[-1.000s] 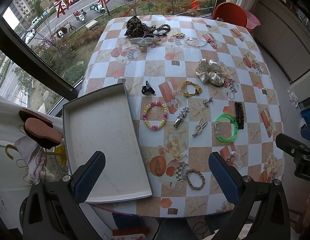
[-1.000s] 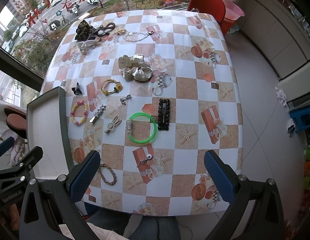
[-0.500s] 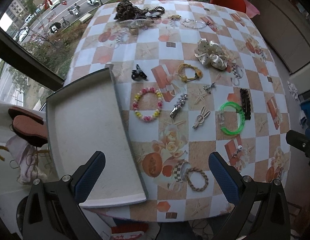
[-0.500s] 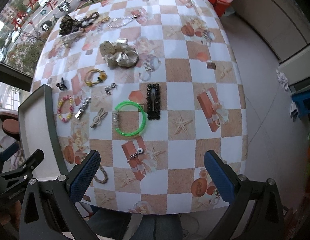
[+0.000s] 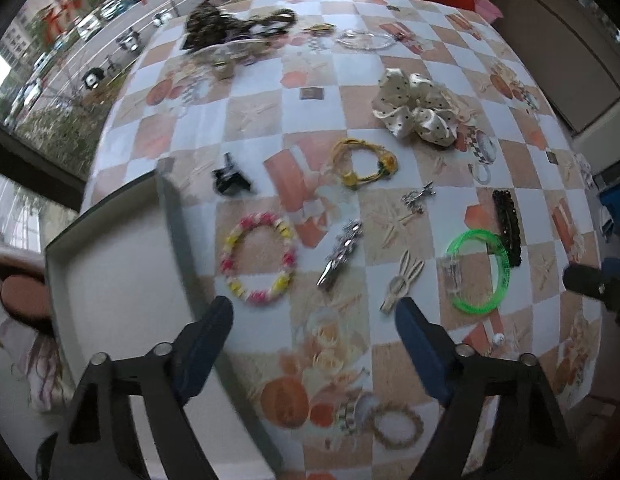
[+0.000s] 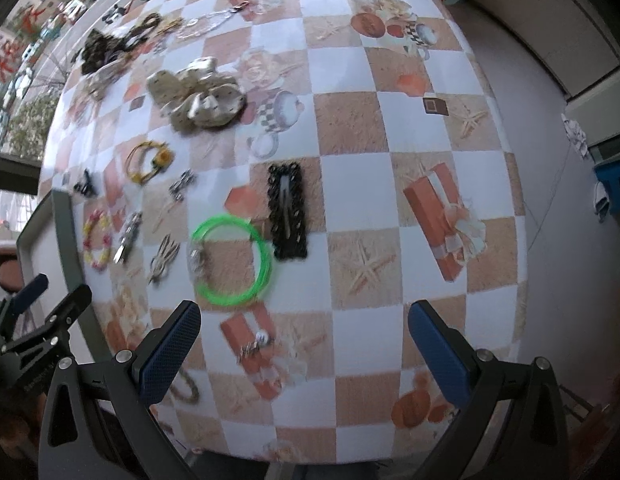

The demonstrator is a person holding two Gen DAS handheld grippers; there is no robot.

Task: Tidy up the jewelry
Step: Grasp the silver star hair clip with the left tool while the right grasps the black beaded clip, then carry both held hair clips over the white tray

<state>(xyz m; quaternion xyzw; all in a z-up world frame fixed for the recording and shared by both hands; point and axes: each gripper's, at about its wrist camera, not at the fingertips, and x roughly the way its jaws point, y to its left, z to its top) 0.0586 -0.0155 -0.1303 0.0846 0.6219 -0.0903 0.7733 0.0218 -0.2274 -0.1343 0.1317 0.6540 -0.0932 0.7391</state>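
Two hand-held grippers hang over the surface [image 5: 521, 184], which wears a checked cloth printed with starfish and gift boxes: the left hand-held gripper [image 5: 313, 320] has its blue-padded fingers spread wide with nothing between them, and the right hand-held gripper [image 6: 304, 330] is spread just as wide and equally unladen. One shallow grey tray [image 5: 110, 280] lies at the left edge of the surface, and nothing shows in the part of it in view. Loose on the cloth are four ring-shaped pieces near the front: one pink-and-yellow bead bracelet [image 5: 260, 258] just beside the tray's right wall, one yellow cord bracelet [image 5: 363, 164] farther back, one green bangle [image 5: 479, 272] to the right, and one braided brown bracelet [image 5: 397, 426] nearest the viewer. There are two slim clips with their long axes tilted from near-left to far-right, one silver rhinestone barrette [image 5: 339, 256] and one pale rabbit-shaped clip [image 5: 401, 282], lying close together between the bead bracelet and the bangle. One black beaded barrette [image 6: 288, 210] lies with its long axis running front to back, touching the bangle's rim. One small black claw clip [image 5: 230, 178] sits near the tray's far corner, one small silver charm [image 5: 417, 200] beyond the rhinestone barrette, and one cream dotted scrunchie [image 5: 417, 110] farther back. A blurred heap of dark pieces [image 5: 238, 28] lies at the far edge, too indistinct to count.
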